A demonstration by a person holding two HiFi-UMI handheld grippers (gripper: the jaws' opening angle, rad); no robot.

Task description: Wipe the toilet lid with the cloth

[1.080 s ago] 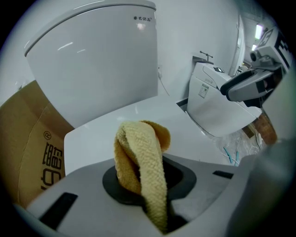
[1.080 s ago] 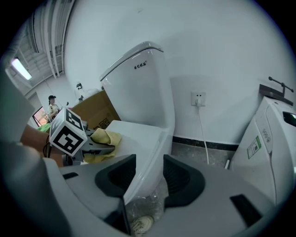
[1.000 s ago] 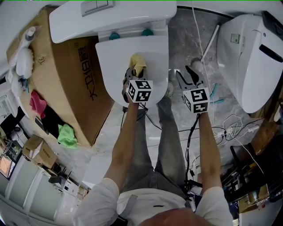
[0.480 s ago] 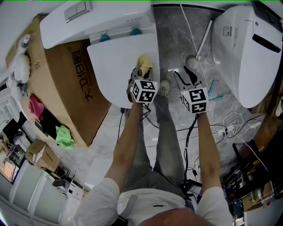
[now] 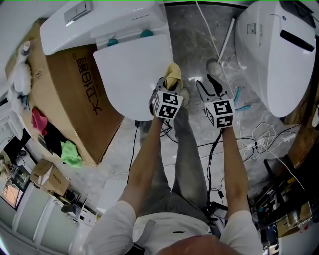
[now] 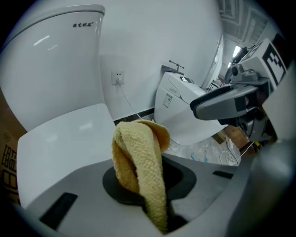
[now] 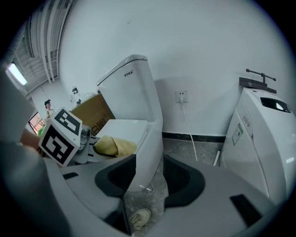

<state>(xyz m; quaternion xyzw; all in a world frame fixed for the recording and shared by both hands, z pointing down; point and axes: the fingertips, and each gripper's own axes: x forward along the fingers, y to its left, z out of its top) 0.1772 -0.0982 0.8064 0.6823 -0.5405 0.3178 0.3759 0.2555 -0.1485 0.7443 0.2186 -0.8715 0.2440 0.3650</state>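
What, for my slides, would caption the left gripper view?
Left gripper shut on a yellow cloth by the white toilet lid.

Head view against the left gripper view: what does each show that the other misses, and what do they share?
Only the head view shows the flush buttons, the green rag and the person's forearms. Only the left gripper view shows the wall socket and, up close, the left gripper shut on the yellow cloth. Both show that cloth, the toilet lid, the right gripper and the second toilet.
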